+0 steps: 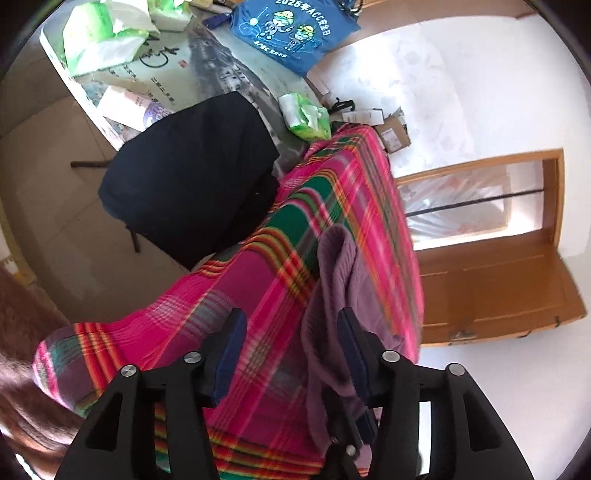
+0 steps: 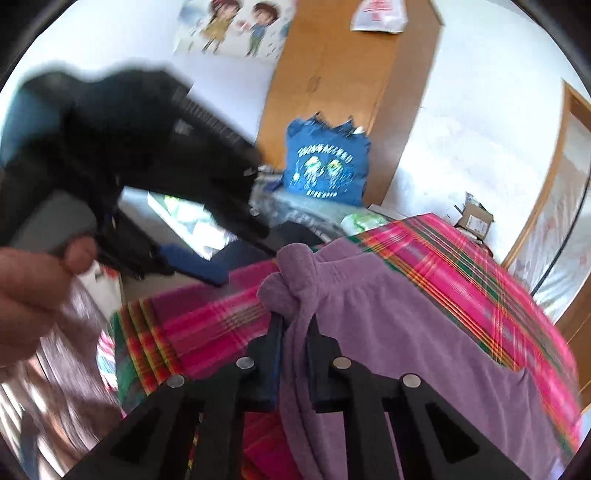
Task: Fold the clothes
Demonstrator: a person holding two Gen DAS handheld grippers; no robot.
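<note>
A purple knit garment point(image 2: 388, 325) lies bunched on a pink-and-green plaid cloth point(image 2: 207, 317). My right gripper point(image 2: 294, 321) is shut on a fold of the garment's edge, the cloth pinched between its two black fingers. In the left wrist view the same purple garment point(image 1: 332, 273) hangs in a ridge beside the right-hand finger of my left gripper point(image 1: 291, 317). That gripper stands open over the plaid cloth point(image 1: 255, 273), its pads pressing nothing. In the right wrist view a hand point(image 2: 29, 288) holds the left gripper, and one of its blue pads point(image 2: 195, 266) shows just left of the garment.
A folded black garment point(image 1: 192, 177) lies beyond the plaid cloth. A blue printed bag point(image 1: 291, 33) and green-white tissue packs point(image 1: 99, 40) sit on the far surface. A cardboard box point(image 1: 395, 134) stands by the white wall, a wooden door point(image 1: 491, 280) at the right.
</note>
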